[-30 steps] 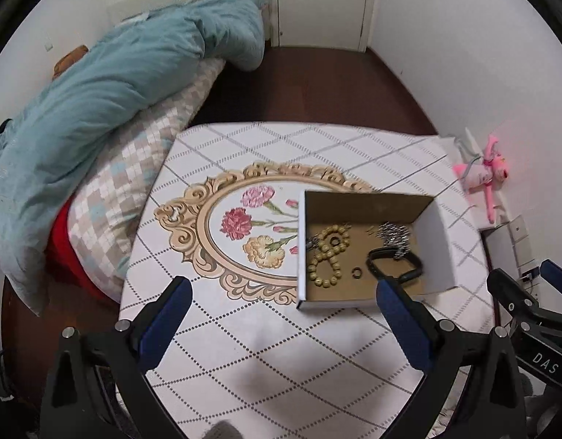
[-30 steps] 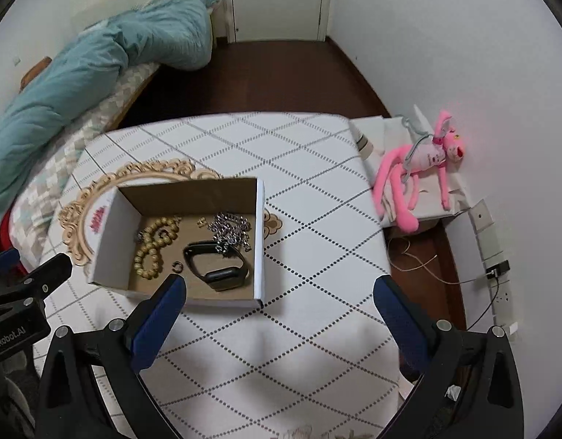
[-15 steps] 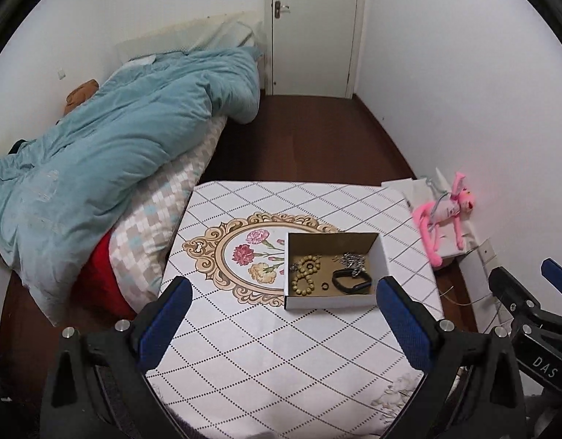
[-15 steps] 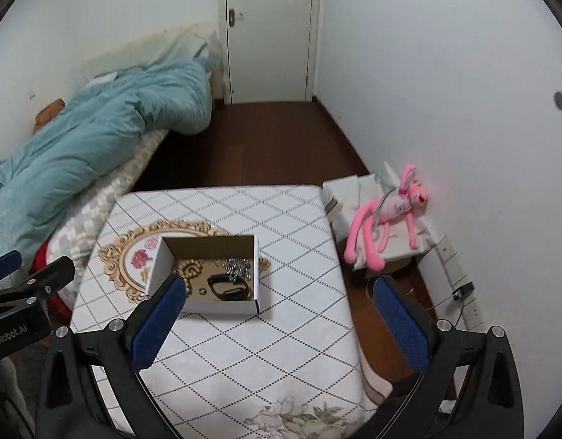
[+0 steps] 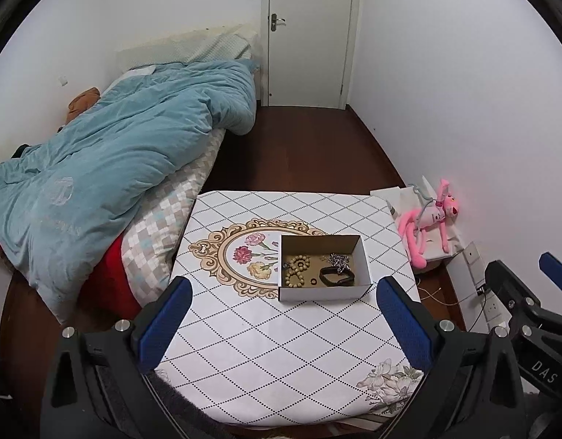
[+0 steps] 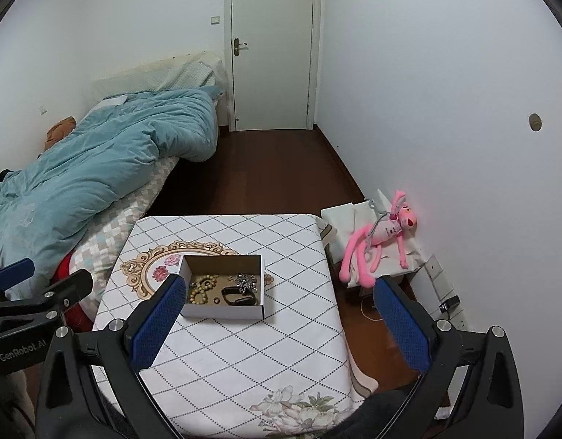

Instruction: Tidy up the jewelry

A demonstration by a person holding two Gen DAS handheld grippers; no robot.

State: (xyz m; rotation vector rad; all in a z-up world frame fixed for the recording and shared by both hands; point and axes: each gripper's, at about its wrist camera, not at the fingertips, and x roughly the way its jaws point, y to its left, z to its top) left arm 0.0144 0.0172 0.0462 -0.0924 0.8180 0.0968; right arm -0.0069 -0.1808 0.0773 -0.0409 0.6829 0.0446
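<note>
A small open cardboard box [image 5: 323, 293] [image 6: 222, 311] stands on the table with the diamond-patterned cloth [image 5: 273, 344] [image 6: 244, 351]. It holds a wooden bead bracelet [image 5: 297, 270] [image 6: 203, 286], a small dark ring [image 5: 312, 282], a silver chain [image 5: 339, 259] [image 6: 246, 281] and a black band [image 5: 336, 277] [image 6: 238, 297]. My left gripper [image 5: 284, 325] and my right gripper [image 6: 277, 325] are both open and empty, held high above the table's near edge, well back from the box.
A bed with a teal duvet [image 5: 108, 168] [image 6: 97, 175] lies to the left of the table. A pink plush toy [image 5: 429, 223] [image 6: 376, 241] lies on a low white stand by the right wall. A closed door [image 5: 310, 36] is at the back.
Both grippers have pulled up and back from just above the box, so the whole table and room now show. The jewelry in the box has not moved.
</note>
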